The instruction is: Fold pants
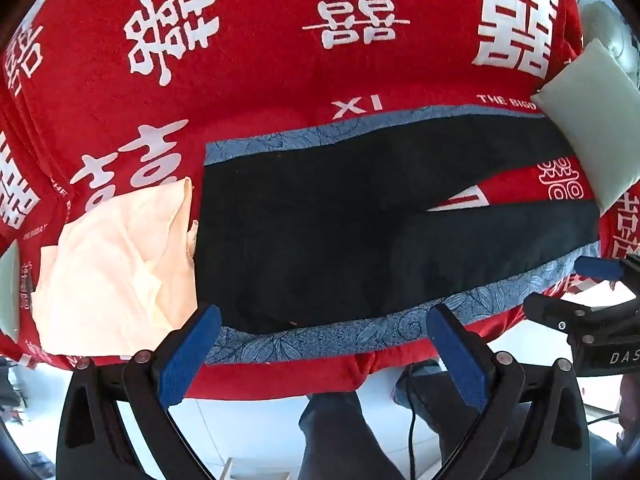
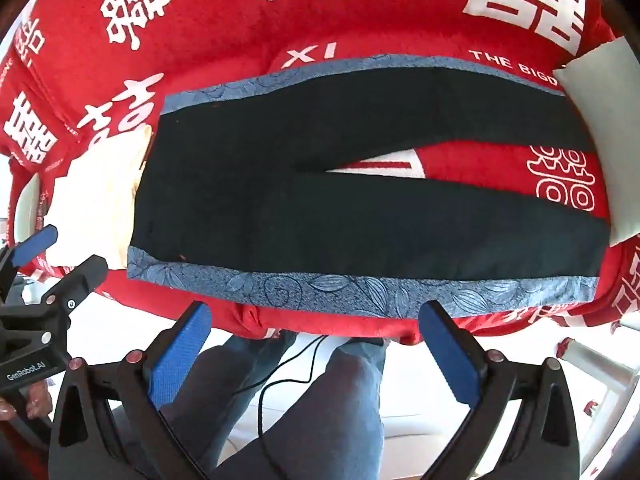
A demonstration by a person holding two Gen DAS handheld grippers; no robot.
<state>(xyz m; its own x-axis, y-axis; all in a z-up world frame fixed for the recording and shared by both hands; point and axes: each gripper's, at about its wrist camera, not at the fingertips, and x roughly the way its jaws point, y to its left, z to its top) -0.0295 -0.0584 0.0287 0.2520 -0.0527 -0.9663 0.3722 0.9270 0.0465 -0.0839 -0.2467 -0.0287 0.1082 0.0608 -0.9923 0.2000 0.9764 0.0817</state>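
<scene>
Black pants (image 1: pixel 340 220) flat, cream cloth (image 1: pixel 116 264) beside

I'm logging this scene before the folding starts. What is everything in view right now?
pants: one, black with blue leaf-patterned side strips, spread flat on the blanket, legs apart.
blanket: one, red with white characters, underneath everything.
cream cloth: one, crumpled beside the waistband.
pillow: one, pale, by the leg ends.
cable: one, black, on the floor.
left gripper: black with blue pads, open, empty.
right gripper: same, open, empty.
person's legs: two, in jeans, below.
</scene>
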